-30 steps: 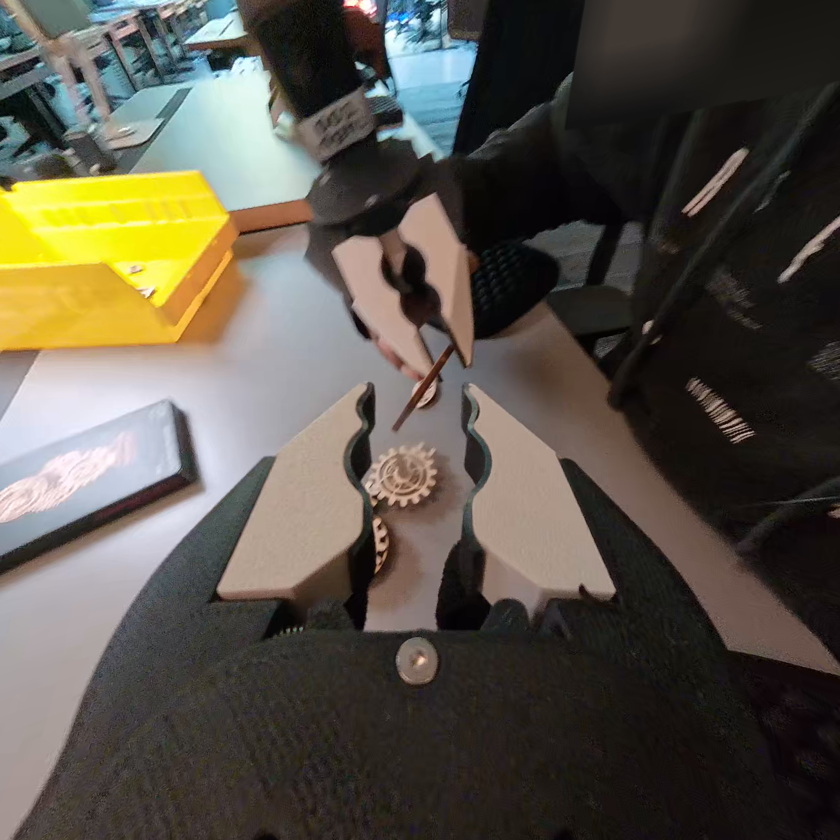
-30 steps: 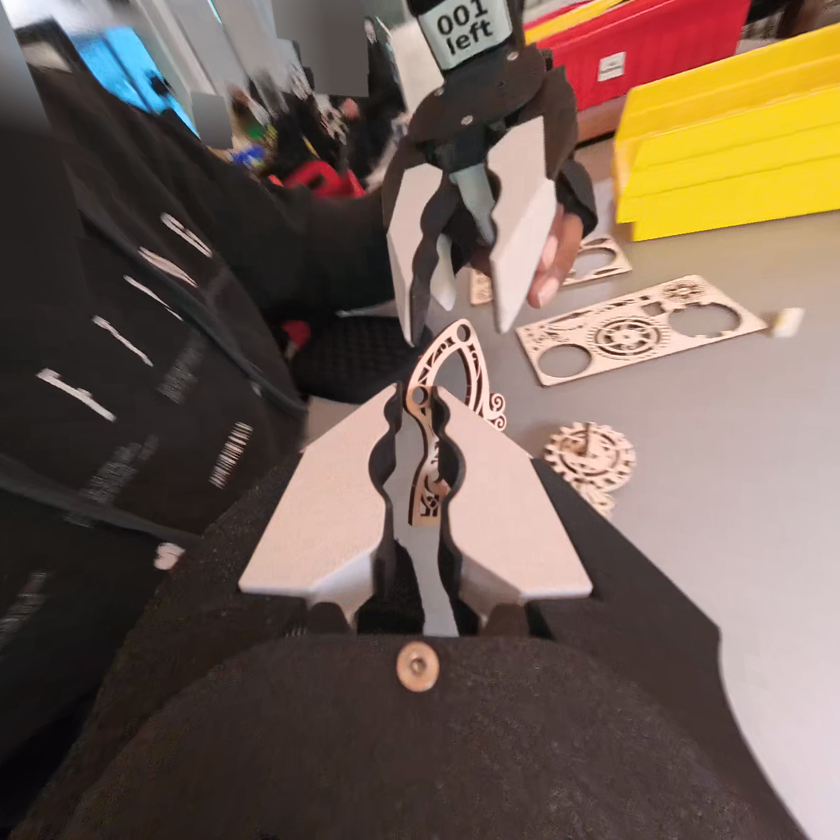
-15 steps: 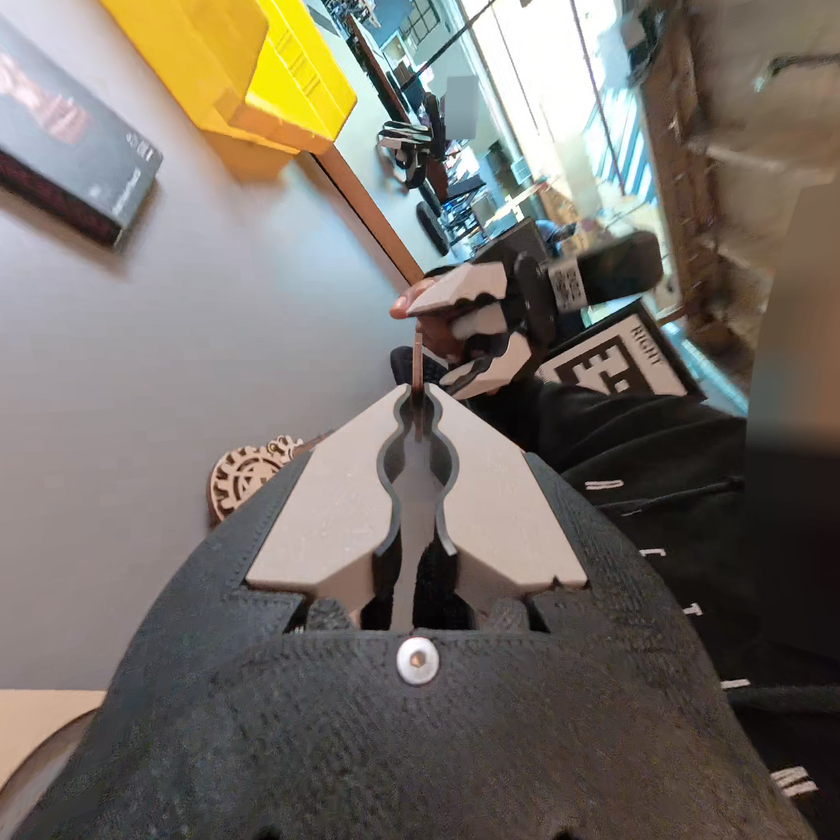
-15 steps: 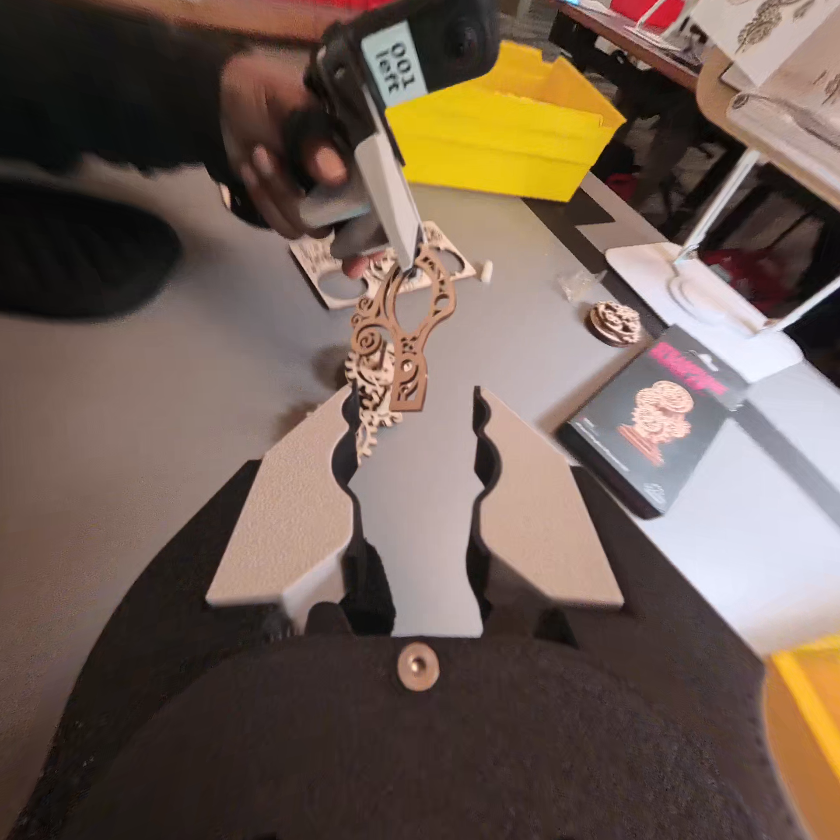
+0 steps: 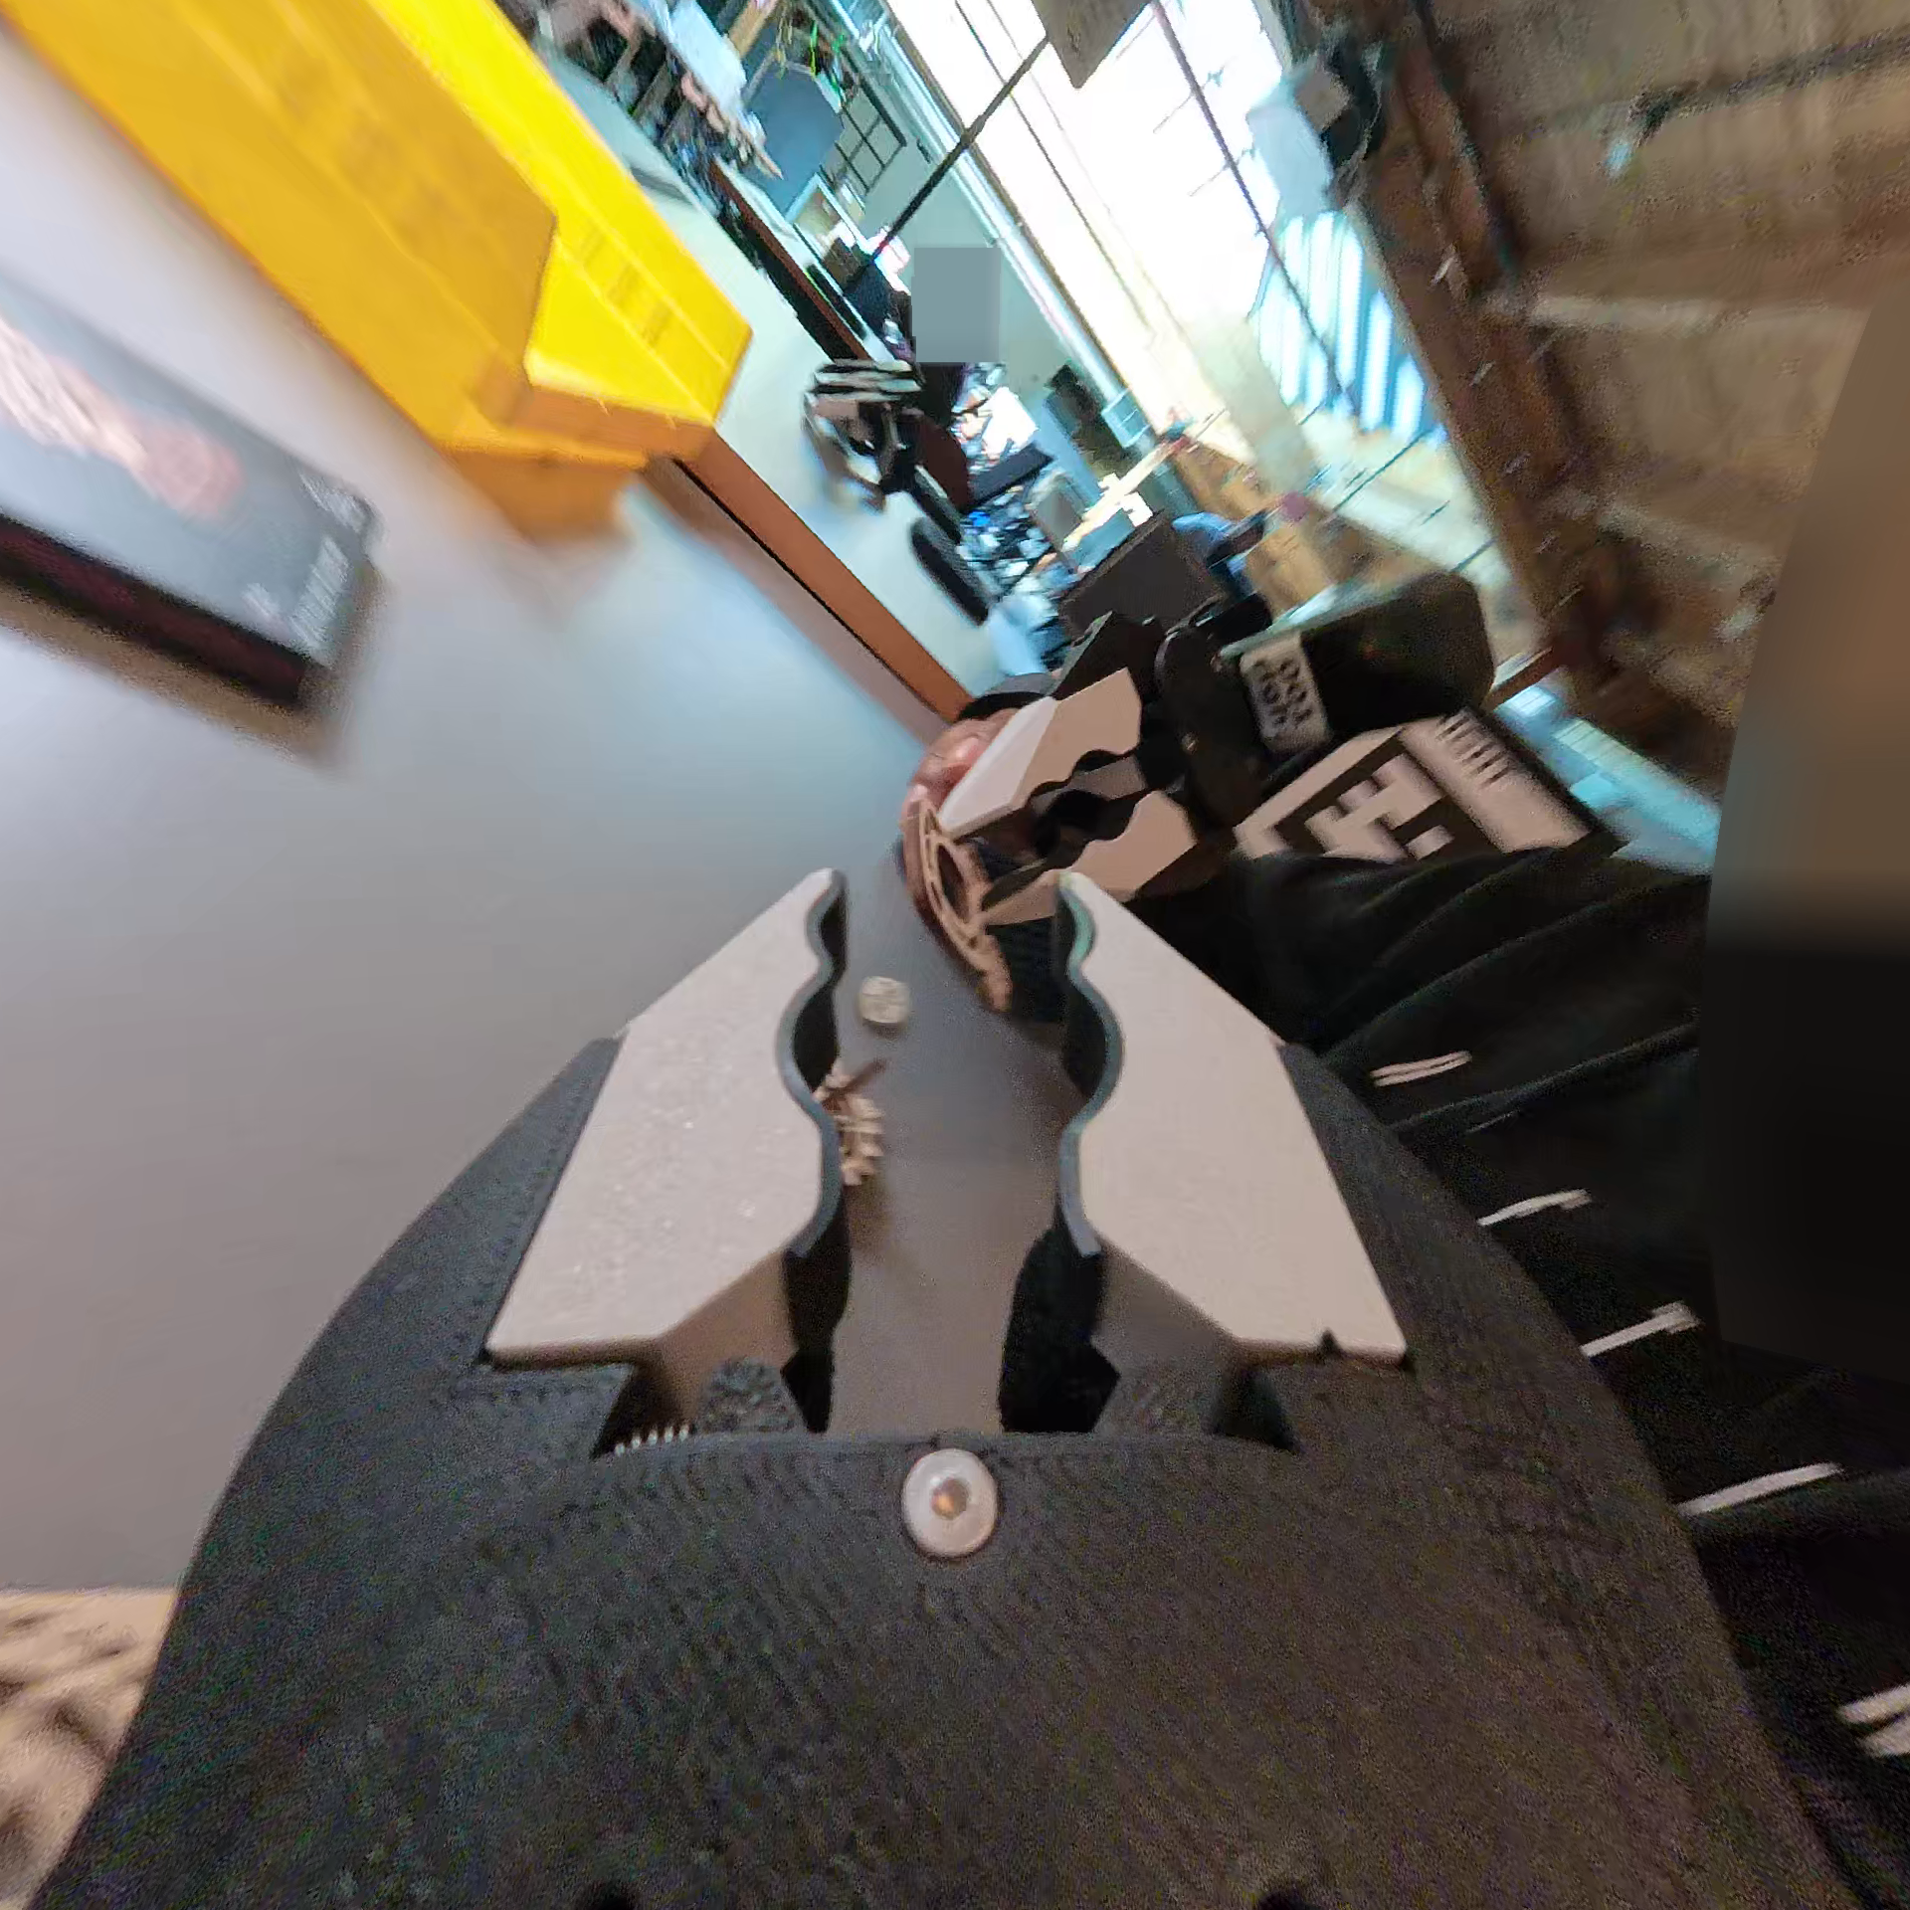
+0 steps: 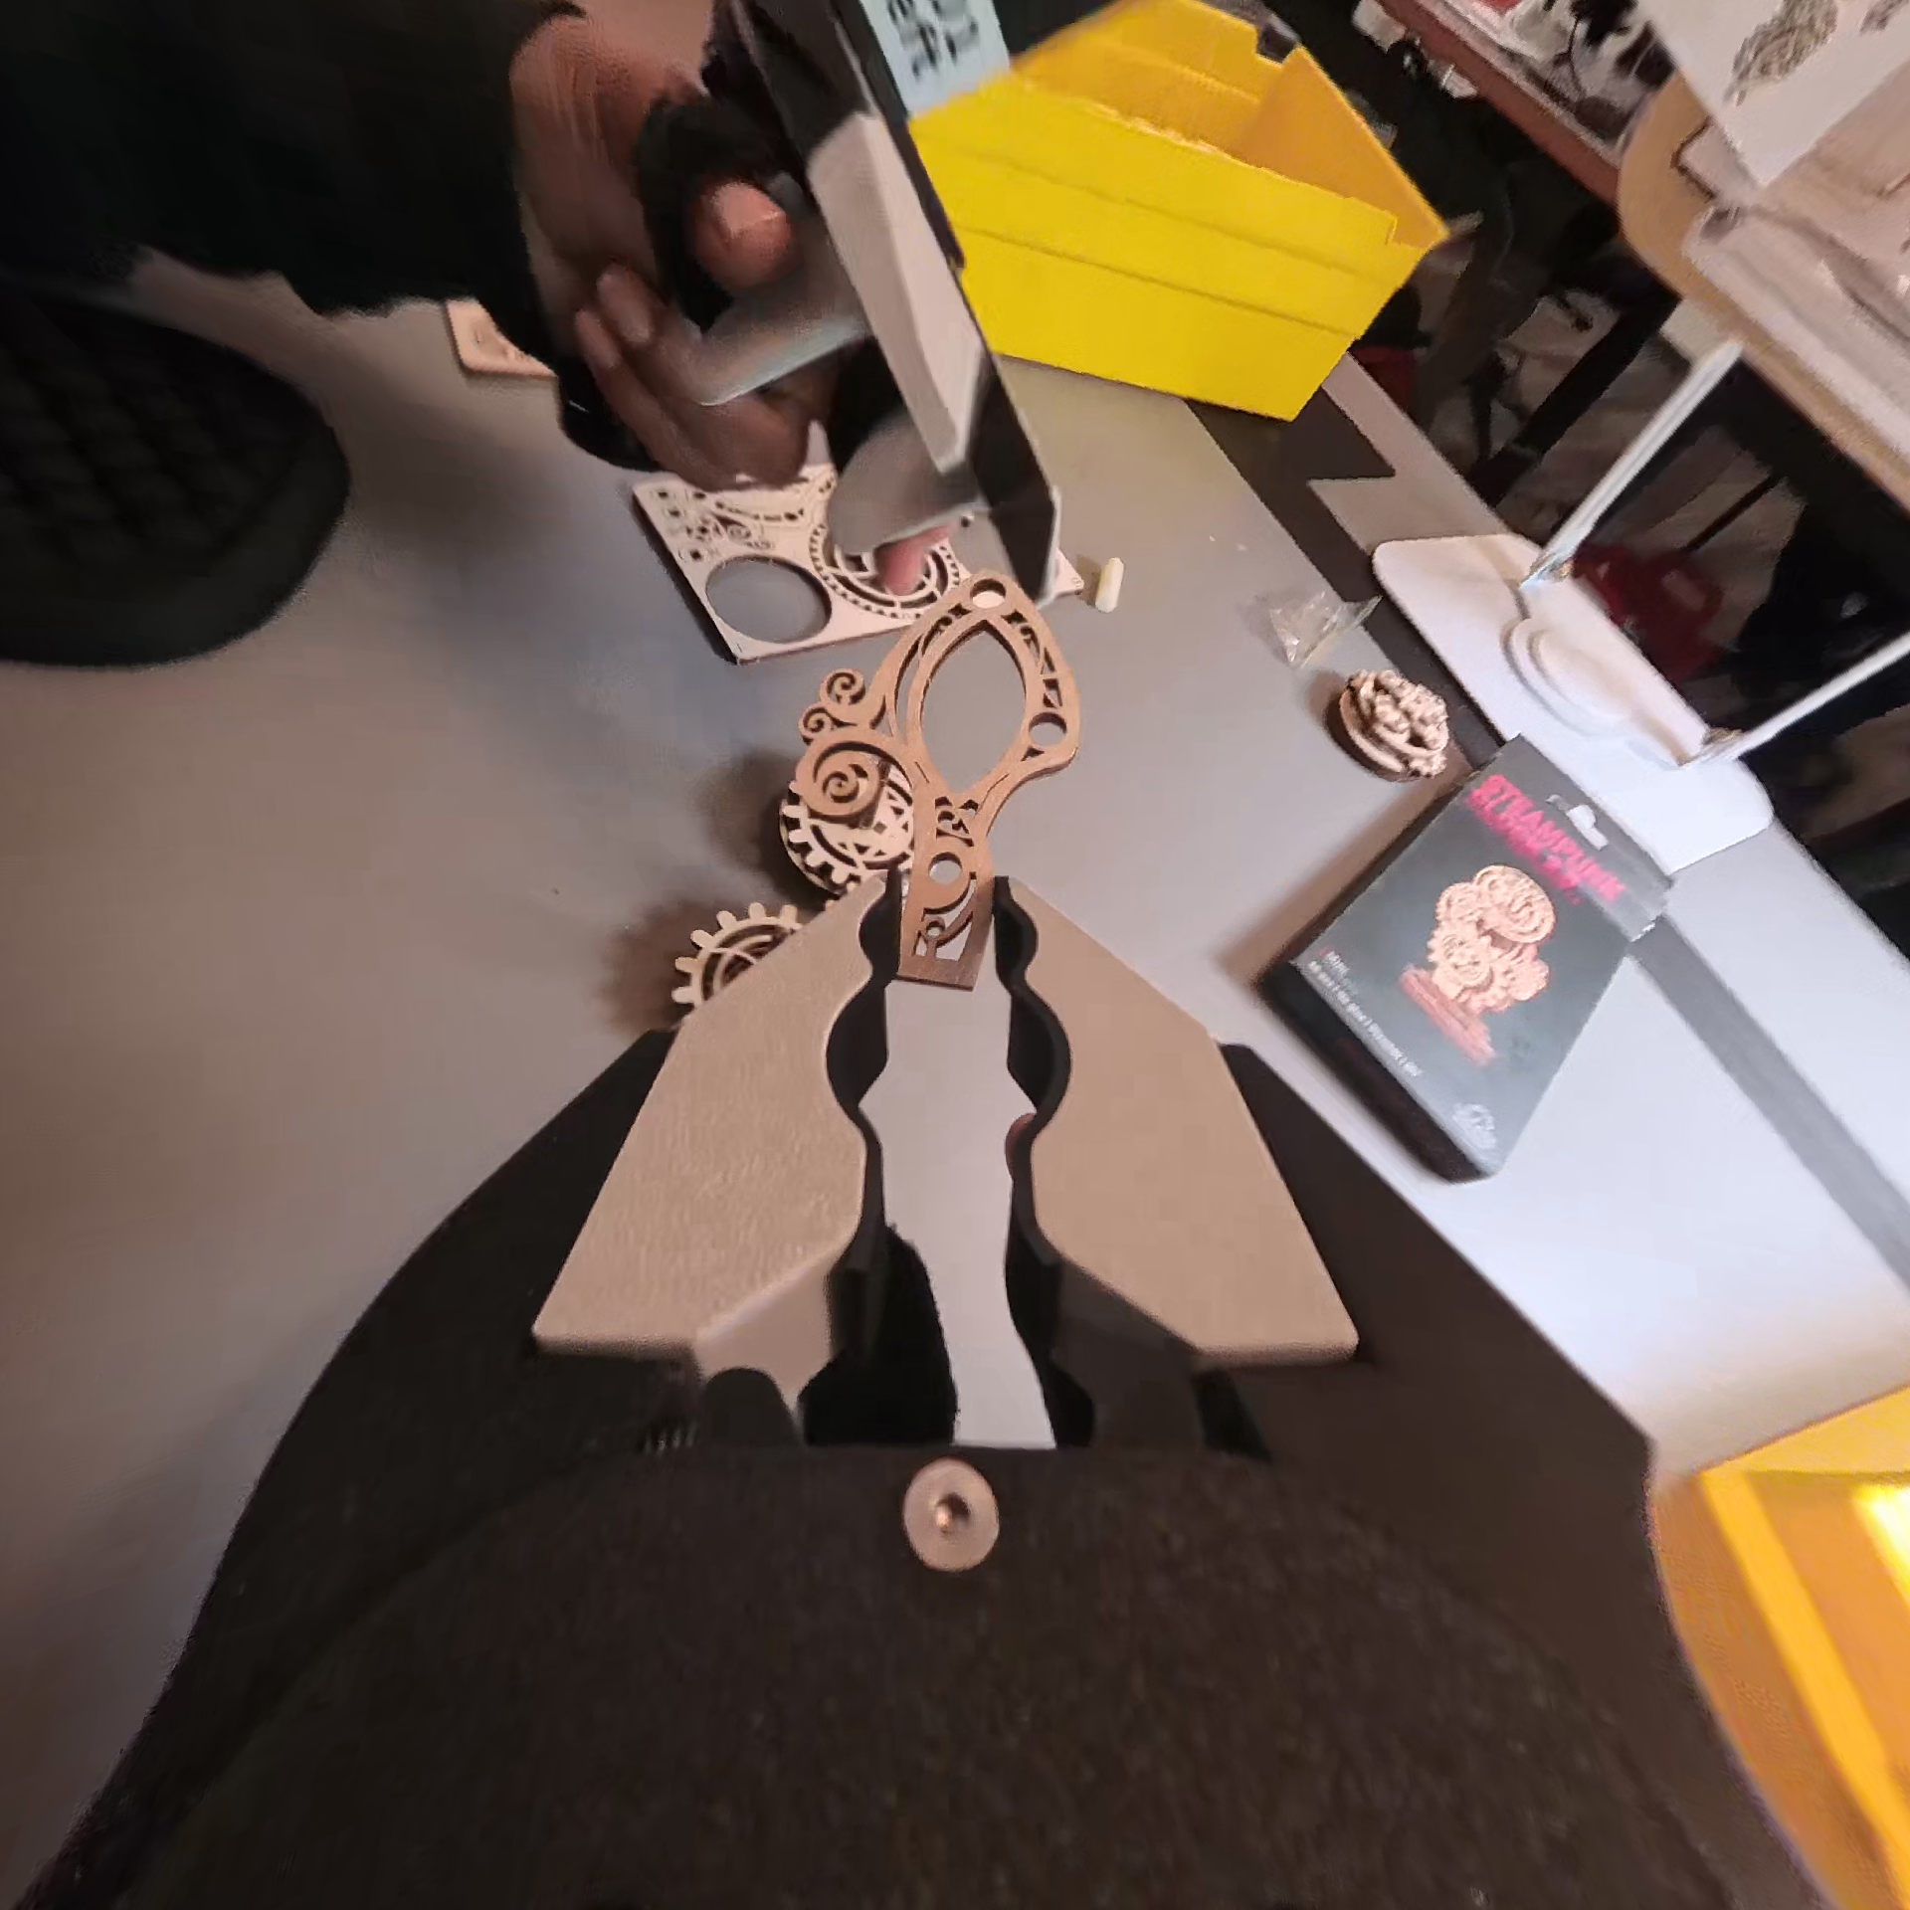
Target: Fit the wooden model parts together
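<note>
1. The wooden scroll piece [image 6: 961, 724] is up in the air above the table [image 6: 310, 930], to the left of the black box [image 6: 1457, 961], and it stands almost upright with its flat face to the right wrist camera.
2. The right tongs [image 6: 946, 904] pinch the narrow lower end of this piece between their two tips.
3. The left tongs [image 5: 949, 889] are spread wide with nothing in them. A hand [image 6: 661, 310] holds them tilted steeply down, one tip just beside the top of the piece.
4. Stacked gears [image 6: 842, 827] lie left of the box, under the piece.
5. The box carries printed words and a picture. The left tongs wear a label [image 6: 930, 31], too blurred to read.
</note>
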### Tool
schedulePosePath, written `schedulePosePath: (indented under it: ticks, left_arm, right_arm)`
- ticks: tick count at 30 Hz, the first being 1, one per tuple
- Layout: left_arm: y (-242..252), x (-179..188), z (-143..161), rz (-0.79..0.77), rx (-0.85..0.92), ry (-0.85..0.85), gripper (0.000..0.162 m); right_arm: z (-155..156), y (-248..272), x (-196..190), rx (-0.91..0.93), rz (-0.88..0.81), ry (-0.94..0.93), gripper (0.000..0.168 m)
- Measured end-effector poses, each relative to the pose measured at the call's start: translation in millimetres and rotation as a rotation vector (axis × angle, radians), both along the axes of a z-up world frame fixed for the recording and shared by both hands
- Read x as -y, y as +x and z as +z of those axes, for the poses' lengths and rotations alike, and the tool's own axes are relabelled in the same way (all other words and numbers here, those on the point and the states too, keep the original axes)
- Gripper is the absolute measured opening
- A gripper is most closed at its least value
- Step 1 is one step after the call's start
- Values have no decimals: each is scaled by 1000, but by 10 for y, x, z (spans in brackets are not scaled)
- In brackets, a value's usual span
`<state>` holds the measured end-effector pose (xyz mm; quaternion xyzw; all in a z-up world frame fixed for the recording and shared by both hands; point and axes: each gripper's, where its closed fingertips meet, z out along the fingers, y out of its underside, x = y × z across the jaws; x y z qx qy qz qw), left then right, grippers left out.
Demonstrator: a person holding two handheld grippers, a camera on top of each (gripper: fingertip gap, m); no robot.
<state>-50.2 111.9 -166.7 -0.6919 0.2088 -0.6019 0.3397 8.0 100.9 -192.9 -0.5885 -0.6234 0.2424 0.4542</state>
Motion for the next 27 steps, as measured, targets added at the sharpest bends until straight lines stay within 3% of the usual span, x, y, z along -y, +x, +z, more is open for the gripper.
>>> schedulePosePath:
  ticks: [3,5,9,15,27]
  left_arm:
    - [-254,-126,-297,52,-369,315,68]
    - [-275,-53,-601,-32,-559,389,80]
    - [-126,144,-1022,-206,-736,496,77]
    - [-7,172,-1131,-259,-786,555,49]
    - [18,240,-1122,-186,-811,548,49]
  right_arm:
    - [-27,74,54,-3,-10,-194,15]
    - [-68,102,100,-12,-20,-302,16]
    - [-236,78,164,9,-37,-410,16]
    - [-404,-22,222,77,-15,-419,16]
    - [-521,13,226,166,39,-421,16]
